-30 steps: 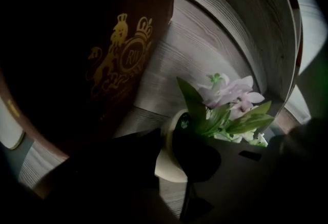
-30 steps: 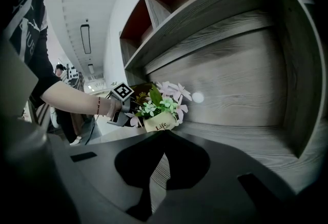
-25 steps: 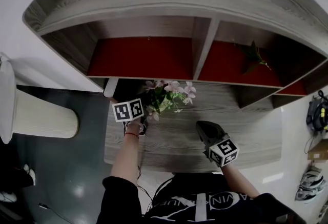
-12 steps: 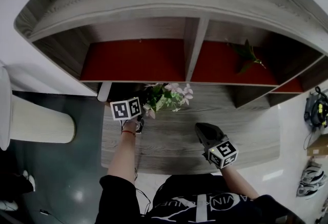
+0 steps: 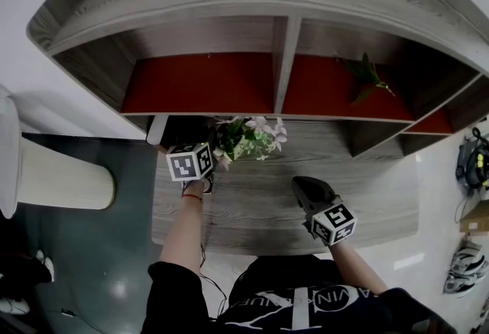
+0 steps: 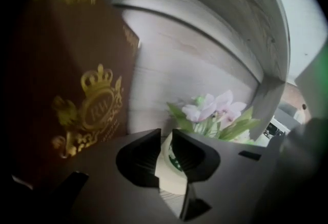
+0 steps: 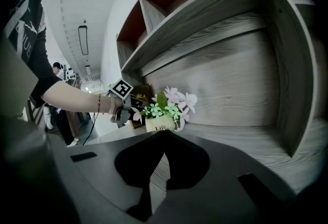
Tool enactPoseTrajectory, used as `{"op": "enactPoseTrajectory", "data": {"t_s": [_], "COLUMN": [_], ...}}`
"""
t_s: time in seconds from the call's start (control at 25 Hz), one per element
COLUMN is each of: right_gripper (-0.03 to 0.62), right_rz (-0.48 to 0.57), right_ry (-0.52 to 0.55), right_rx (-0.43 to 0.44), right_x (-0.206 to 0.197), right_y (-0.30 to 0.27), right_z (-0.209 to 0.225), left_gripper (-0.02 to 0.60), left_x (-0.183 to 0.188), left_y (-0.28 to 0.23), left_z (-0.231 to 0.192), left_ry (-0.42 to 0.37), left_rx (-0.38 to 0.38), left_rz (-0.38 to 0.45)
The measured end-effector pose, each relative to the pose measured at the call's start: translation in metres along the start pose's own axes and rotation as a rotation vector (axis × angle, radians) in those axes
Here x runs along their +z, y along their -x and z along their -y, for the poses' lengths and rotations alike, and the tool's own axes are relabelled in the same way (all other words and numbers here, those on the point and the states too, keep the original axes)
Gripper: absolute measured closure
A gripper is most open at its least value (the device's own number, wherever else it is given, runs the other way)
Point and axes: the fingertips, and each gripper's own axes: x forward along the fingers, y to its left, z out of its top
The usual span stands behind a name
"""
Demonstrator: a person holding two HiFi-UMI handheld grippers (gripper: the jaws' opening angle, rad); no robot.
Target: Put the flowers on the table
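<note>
Left gripper (image 6: pixel 165 156): the claw is clamped on the rim of the cream pot (image 6: pixel 171 179). One jaw sits outside the wall and the other inside the mouth.

The flowers (image 6: pixel 212 110) are pale pink blooms with green leaves. They rise from the pot at 1 o'clock of the jaws.

A maroon box (image 6: pixel 77 110) with a gold crest stands upright close by, at 10 o'clock of the left gripper. It fills the left of the left gripper view.

Right gripper (image 7: pixel 164 135): the claw is together, tips meeting, with nothing between them. Only wood grain shows in the gap below the tips.

In the head view the right gripper sits at 4 o'clock of the flowers, apart from them. It is over the grey wooden table (image 5: pixel 382 187).

Location of the flowers: at the back left of the table, just in front of the shelf unit (image 5: pixel 284 57) and below its red-backed left compartment. In the right gripper view the pot stands upright and low at the table surface. Its base is hidden behind the right gripper's jaws, so we cannot tell whether it touches the wood.

A green sprig (image 5: pixel 367 76) lies in the right compartment of the shelf unit, at 1 o'clock of the flowers and well apart.
</note>
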Motion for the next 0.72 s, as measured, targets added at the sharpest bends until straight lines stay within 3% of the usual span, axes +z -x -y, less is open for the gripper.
{"op": "enactPoseTrajectory", "data": {"t_s": [0.48, 0.72], "right_gripper": [0.583, 0.583], "right_rz": [0.061, 0.089], "right_ry": [-0.007, 0.017], "right_rx": [0.017, 0.029], "right_x": [0.009, 0.019], "right_y": [0.015, 0.028], "right_z": [-0.008, -0.019], "left_gripper": [0.577, 0.577], "left_x": [0.039, 0.028], "left_y": [0.072, 0.107], "left_z": [0.028, 0.039], "left_ry": [-0.032, -0.025], "left_rx": [-0.017, -0.003], "left_rz": [0.205, 0.235]}}
